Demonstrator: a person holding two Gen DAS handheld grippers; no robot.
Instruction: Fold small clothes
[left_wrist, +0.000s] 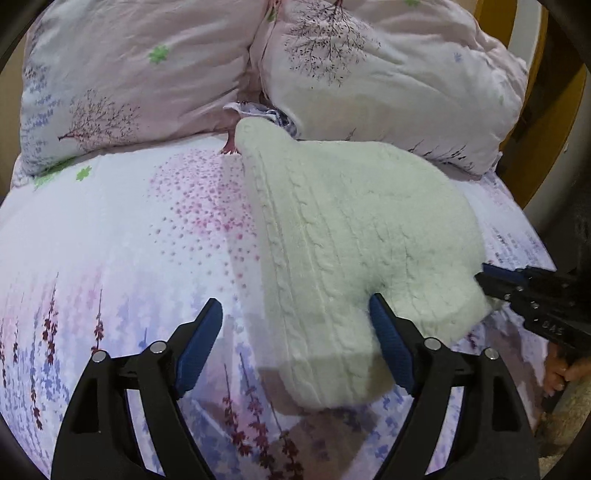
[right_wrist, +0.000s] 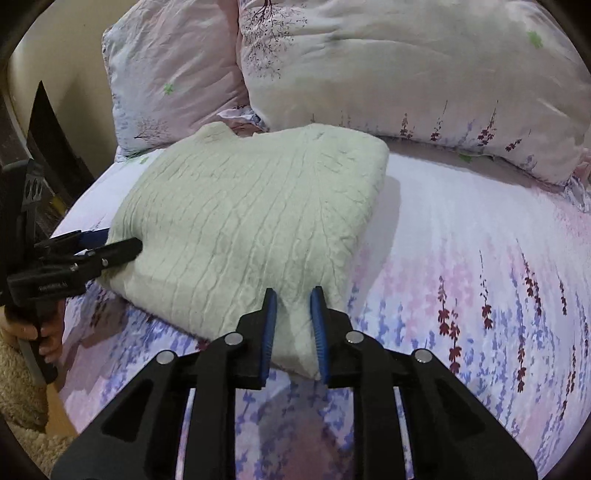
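Right gripper (right_wrist: 293, 295): blue pads pinching the near corner of the sweater.
Left gripper (left_wrist: 295, 310): jaws spread wide around another edge.
Sweater (right_wrist: 251, 221): cream cable-knit, folded, on the floral bedsheet (right_wrist: 461, 258) before two pillows (right_wrist: 406, 74).

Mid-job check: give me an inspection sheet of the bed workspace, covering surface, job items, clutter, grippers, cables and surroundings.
Surface: bed sheet with a floral print, lightly wrinkled.
Job's things: one cream cable-knit sweater, folded into a thick bundle, lying on the sheet.
Clutter: a small patterned cloth tucked between the pillows, only partly visible.
Grippers: left gripper wide open, the sweater's near corner between its fingers; right gripper closed on the sweater's near edge.
Cables: nothing seen.
Surroundings: two pink floral pillows at the head of the bed; wooden bed frame at one side; beige rug beside the bed.
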